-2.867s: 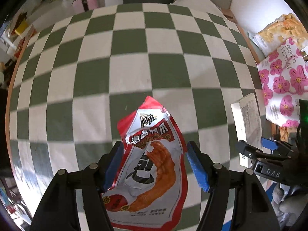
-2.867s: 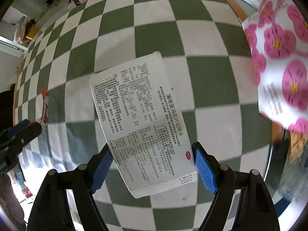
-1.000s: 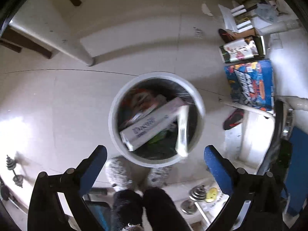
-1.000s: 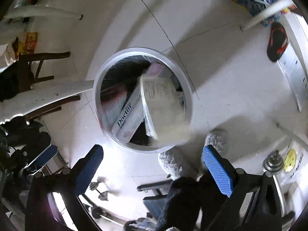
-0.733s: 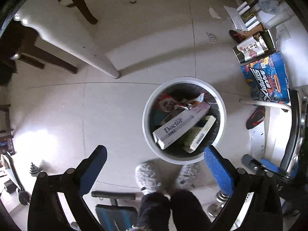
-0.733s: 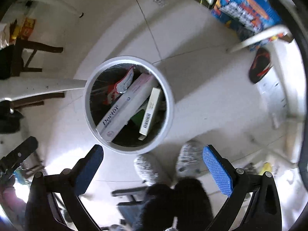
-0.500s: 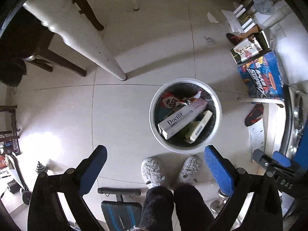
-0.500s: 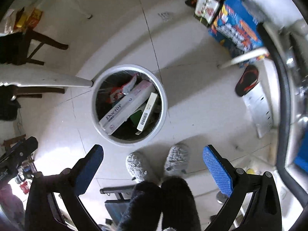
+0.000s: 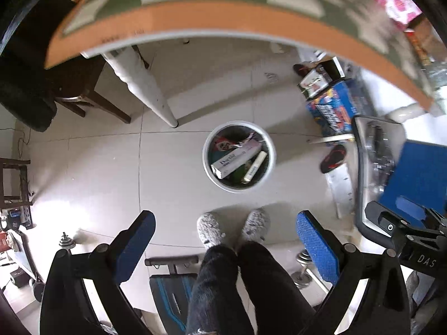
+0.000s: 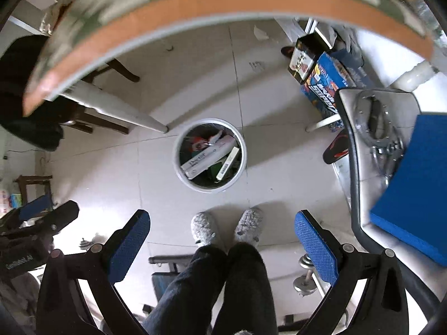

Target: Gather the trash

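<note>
A round white trash bin (image 9: 205,164) stands on the tiled floor far below, also in the right wrist view (image 10: 244,150). It holds a white "Doctor" box (image 9: 236,159), a red snack wrapper (image 9: 222,145) and a narrow carton (image 9: 254,166). My left gripper (image 9: 225,247) is open and empty, high above the floor. My right gripper (image 10: 222,244) is open and empty at a similar height. Each gripper shows at the edge of the other's view.
The checkered table's orange edge (image 9: 223,22) arcs across the top of both views. The person's slippers (image 9: 211,230) stand just before the bin. A chair with a blue cushion (image 10: 413,184) is at right. Boxes (image 9: 332,109), a slipper (image 9: 332,157) and dumbbells (image 10: 306,279) lie on the floor.
Both grippers let their trash fall into the bin and have risen; the bin looks smaller and the table edge has come into view at the top.
</note>
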The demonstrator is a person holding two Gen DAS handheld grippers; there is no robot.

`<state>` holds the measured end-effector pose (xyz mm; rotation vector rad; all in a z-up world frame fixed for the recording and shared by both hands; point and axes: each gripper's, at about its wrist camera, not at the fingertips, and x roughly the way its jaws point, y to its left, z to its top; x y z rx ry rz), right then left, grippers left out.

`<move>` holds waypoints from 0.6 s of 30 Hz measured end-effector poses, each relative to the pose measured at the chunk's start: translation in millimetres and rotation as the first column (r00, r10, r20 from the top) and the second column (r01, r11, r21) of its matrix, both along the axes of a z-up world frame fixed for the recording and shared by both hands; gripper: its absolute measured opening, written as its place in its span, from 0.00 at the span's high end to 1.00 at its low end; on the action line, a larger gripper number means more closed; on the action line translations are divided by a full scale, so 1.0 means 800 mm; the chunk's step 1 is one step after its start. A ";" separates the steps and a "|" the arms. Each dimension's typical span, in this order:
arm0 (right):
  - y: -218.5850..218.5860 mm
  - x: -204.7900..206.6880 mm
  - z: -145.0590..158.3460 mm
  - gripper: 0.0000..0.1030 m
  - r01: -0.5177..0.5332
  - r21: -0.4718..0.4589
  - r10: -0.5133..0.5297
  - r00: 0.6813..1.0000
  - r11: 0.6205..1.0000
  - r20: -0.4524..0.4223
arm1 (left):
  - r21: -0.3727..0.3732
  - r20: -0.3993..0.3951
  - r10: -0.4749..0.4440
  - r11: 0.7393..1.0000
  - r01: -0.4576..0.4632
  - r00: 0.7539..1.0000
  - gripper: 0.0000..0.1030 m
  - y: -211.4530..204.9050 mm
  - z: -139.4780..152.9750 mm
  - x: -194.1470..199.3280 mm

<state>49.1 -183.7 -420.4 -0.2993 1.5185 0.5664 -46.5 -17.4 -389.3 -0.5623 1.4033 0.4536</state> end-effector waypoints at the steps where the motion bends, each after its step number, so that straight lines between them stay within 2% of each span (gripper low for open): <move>1: -0.004 -0.003 0.019 0.00 -0.001 0.012 0.001 1.000 1.000 -0.001 | -0.006 0.006 -0.002 1.000 0.002 1.000 0.00 -0.004 0.011 -0.001; 9: -0.038 -0.027 0.162 0.00 -0.020 0.107 0.019 1.000 0.994 0.005 | -0.045 0.124 -0.014 0.999 0.020 0.992 0.00 -0.024 0.135 -0.021; 18: -0.064 -0.037 0.287 0.00 -0.040 0.231 0.040 0.999 0.972 0.004 | -0.076 0.245 -0.008 0.997 0.027 0.969 0.00 -0.027 0.234 -0.039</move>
